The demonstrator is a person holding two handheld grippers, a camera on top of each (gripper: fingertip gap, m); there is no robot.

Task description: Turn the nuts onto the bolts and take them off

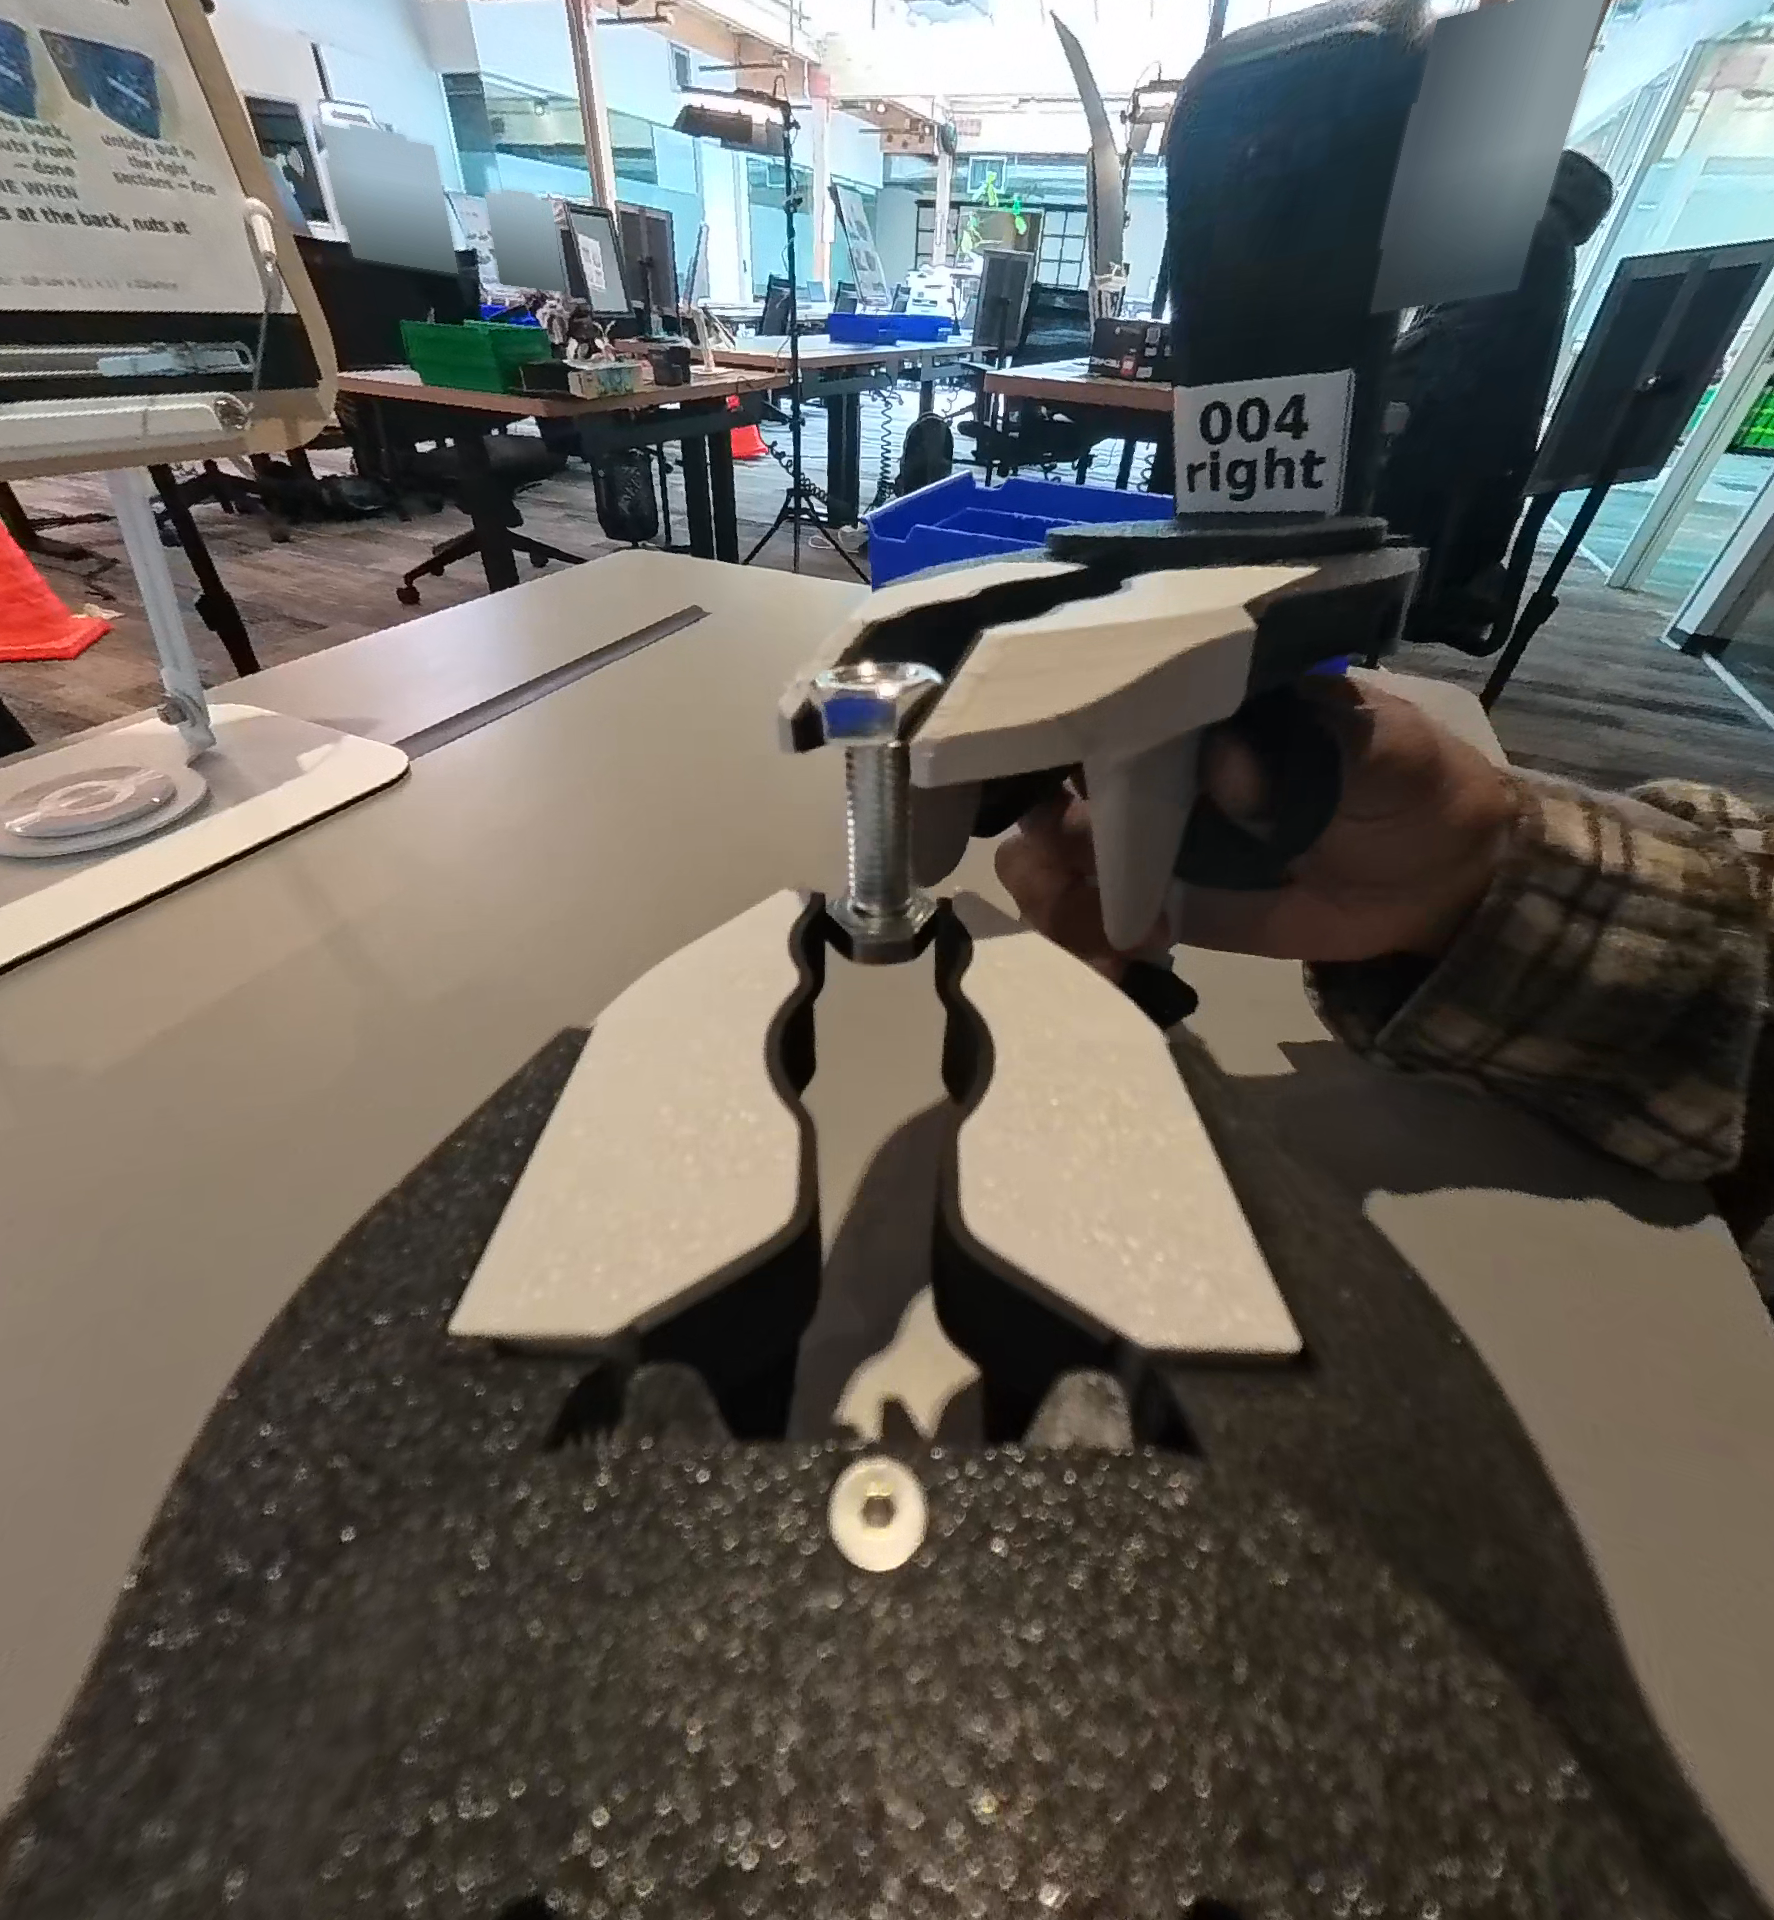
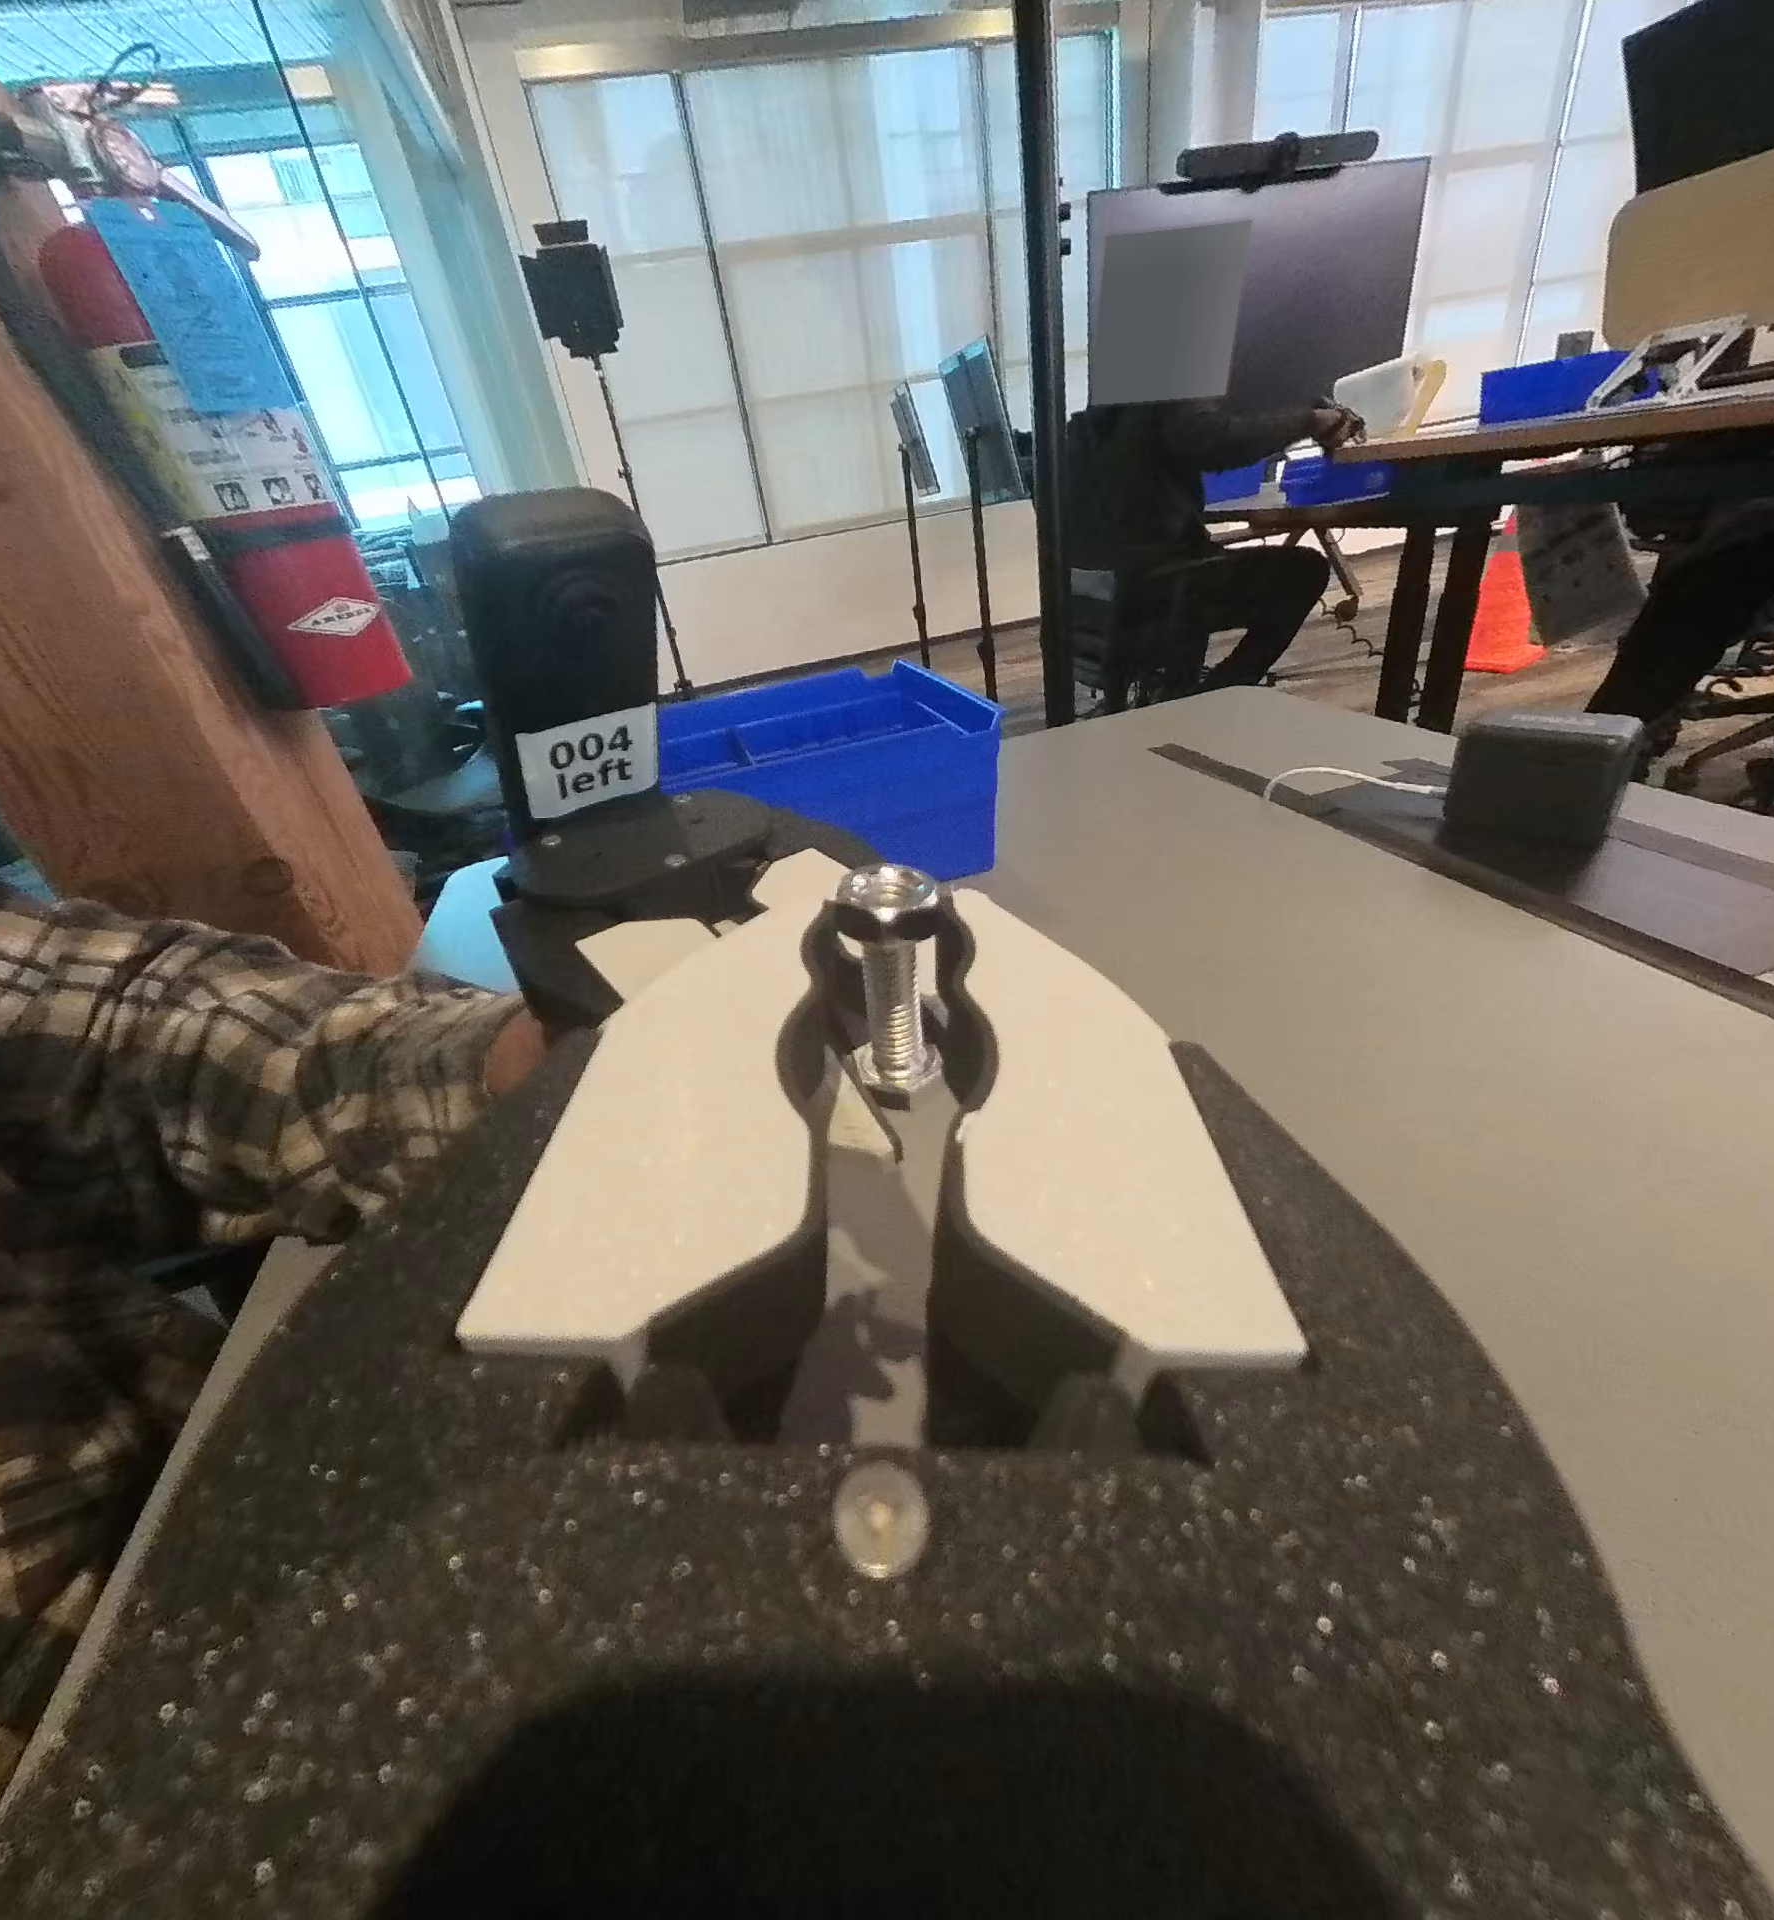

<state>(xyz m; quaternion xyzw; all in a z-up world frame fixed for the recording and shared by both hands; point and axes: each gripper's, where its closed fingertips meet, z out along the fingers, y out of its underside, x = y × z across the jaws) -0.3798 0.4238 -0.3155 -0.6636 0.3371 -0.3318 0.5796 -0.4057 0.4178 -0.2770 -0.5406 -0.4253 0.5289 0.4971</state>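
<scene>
Over a grey table [image 1: 239, 1039] in an open office, blue bin [image 2: 862, 758] at twelve o'clock, left gripper [image 1: 878, 930] clamps the nut [image 1: 878, 925], right gripper [image 2: 888, 914] the bolt [image 1: 870, 800].

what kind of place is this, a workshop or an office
Most likely an open-plan office used as a lab: rows of desks with monitors, blue parts bins, an orange cone and a wall-mounted fire extinguisher.

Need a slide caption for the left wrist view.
Left tongs grip steel hex nut; right tongs hold silver bolt above grey table.
</scene>
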